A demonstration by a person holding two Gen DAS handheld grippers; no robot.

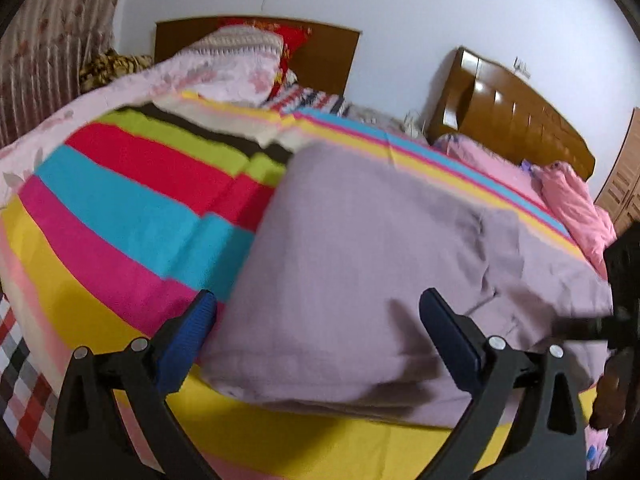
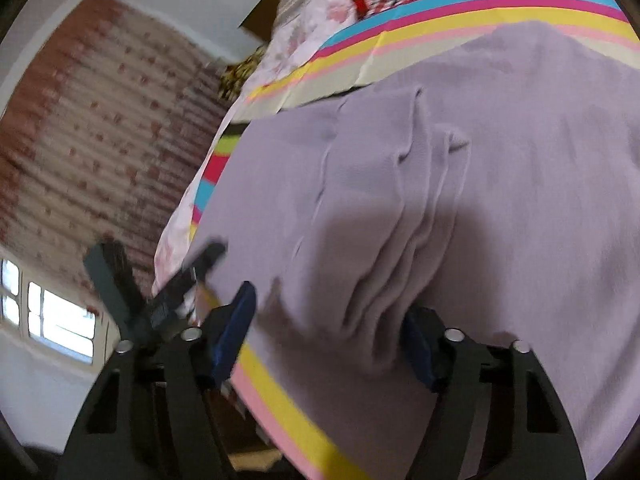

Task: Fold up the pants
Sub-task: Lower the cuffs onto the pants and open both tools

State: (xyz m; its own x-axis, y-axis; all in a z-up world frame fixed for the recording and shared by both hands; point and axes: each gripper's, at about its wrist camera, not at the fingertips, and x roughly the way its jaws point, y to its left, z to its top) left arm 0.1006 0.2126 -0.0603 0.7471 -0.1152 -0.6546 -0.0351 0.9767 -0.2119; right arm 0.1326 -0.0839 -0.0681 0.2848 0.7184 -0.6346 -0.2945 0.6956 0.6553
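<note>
Left claw [image 1: 316, 316] is spread wide over the pants' [image 1: 400, 260] near edge on the bed [image 1: 100, 200]; right claw [image 2: 328, 320] half-spread astride bunched folds, not yet pinching. Each should bite all layers before lifting.

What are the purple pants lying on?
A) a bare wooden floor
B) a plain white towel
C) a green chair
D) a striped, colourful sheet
D: the pants lie on the sheet, which has bright stripes of yellow, pink, blue and red.
</note>
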